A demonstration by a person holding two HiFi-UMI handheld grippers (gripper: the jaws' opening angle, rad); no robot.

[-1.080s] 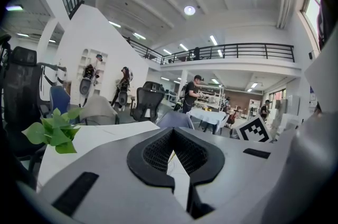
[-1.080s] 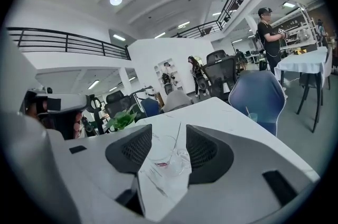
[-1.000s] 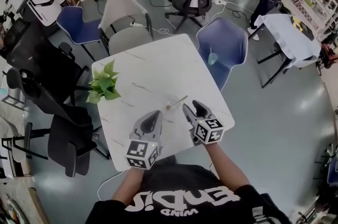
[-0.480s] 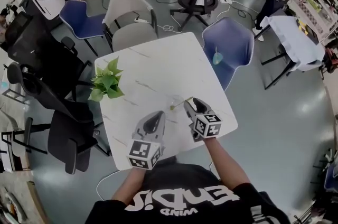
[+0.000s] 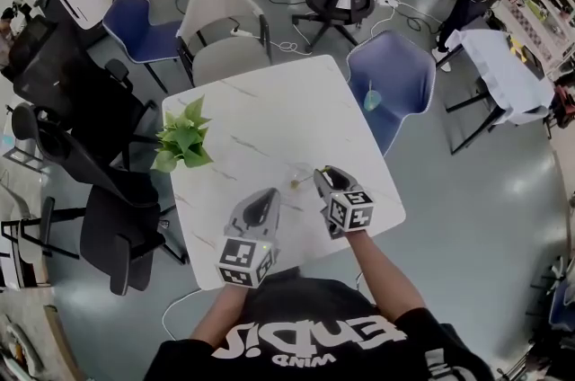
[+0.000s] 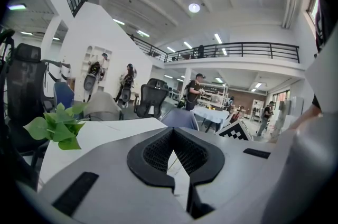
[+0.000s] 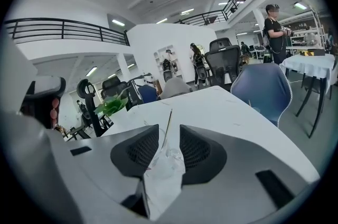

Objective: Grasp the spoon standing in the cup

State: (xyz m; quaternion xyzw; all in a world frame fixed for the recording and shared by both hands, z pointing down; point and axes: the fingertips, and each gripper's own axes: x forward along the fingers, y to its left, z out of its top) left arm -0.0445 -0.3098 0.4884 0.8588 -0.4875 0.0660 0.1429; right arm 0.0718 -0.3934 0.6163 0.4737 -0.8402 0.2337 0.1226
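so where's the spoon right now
In the right gripper view, the spoon stands in the clear cup on the table, between the right gripper's closing jaws.

My white marble-patterned square table (image 5: 260, 114) has a green leafy plant (image 5: 181, 144) at its left edge. Toward the near edge a thin spoon (image 5: 305, 176) leans right out of a clear cup (image 5: 294, 184) that barely shows. The spoon's handle reaches the tips of my right gripper (image 5: 322, 179), whose jaws are closing. My left gripper (image 5: 262, 198) hovers just left of the cup. A blue moulded chair (image 5: 393, 81) stands at the table's far right.
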